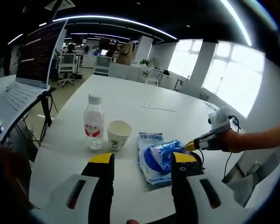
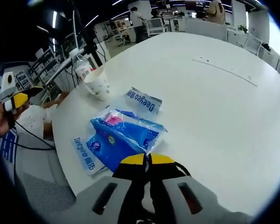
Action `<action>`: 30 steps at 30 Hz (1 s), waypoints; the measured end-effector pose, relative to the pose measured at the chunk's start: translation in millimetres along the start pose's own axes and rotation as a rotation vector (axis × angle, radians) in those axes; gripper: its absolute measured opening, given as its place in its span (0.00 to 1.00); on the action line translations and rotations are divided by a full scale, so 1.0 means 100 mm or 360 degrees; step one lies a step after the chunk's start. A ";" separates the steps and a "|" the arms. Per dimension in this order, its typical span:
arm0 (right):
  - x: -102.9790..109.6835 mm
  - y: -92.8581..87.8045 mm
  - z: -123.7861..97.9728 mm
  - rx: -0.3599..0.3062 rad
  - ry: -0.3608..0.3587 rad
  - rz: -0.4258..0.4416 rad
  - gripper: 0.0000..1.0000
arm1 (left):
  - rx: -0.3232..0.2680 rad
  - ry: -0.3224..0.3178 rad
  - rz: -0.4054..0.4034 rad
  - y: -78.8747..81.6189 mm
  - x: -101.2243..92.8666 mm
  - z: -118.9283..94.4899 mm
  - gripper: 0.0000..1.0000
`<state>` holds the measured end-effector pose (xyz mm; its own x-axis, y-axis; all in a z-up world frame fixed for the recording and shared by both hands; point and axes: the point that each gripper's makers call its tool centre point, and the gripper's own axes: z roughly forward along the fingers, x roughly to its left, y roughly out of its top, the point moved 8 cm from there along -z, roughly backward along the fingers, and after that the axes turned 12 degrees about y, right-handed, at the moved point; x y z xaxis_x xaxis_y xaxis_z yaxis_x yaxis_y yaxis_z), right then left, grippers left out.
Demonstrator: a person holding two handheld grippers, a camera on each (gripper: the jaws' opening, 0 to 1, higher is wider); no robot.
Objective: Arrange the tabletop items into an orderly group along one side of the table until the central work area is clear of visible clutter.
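Near the table edge (image 2: pixel 60 140), right gripper (image 2: pixel 147 159) pinches tissue pack (image 2: pixel 123 140); left gripper (image 1: pixel 142 161) wide.

White worktop (image 1: pixel 144 98), clear water bottle (image 1: pixel 93 123) with red-and-white label, cream paper cup (image 1: pixel 118 134) with green print, blue-and-white tissue pack (image 2: pixel 123 135) with pink patch, yellow-tipped black tongs (image 1: pixel 142 161).

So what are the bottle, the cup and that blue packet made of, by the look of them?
The bottle looks like clear, glossy plastic: you can see through it, and it has a red label and a pale cap. The cup seems to be matte white paper with a small printed motif. The blue packet, pinched by the right tongs, appears to be thin, shiny plastic film, crinkled and catching highlights.
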<state>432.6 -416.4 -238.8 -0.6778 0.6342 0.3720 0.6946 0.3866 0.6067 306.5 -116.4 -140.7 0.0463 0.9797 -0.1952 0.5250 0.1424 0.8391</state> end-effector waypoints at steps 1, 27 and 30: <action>-0.02 0.01 -0.02 -0.0004 -0.0006 -0.0001 0.00 | 0.0001 0.0001 0.0003 0.00 0.00 0.00 0.48; -0.30 0.26 -0.18 -0.0053 -0.0109 -0.0062 0.00 | -0.0004 0.0004 0.0003 0.00 -0.04 -0.02 0.48; -0.30 0.29 -0.21 -0.0058 -0.0122 -0.0066 0.00 | -0.0007 0.0004 0.0002 0.01 -0.05 -0.02 0.48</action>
<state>467.9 -438.0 -217.9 -0.6841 0.6684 0.2919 0.6563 0.3895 0.6462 305.1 -121.0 -138.4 0.0450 0.9802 -0.1930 0.5214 0.1418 0.8414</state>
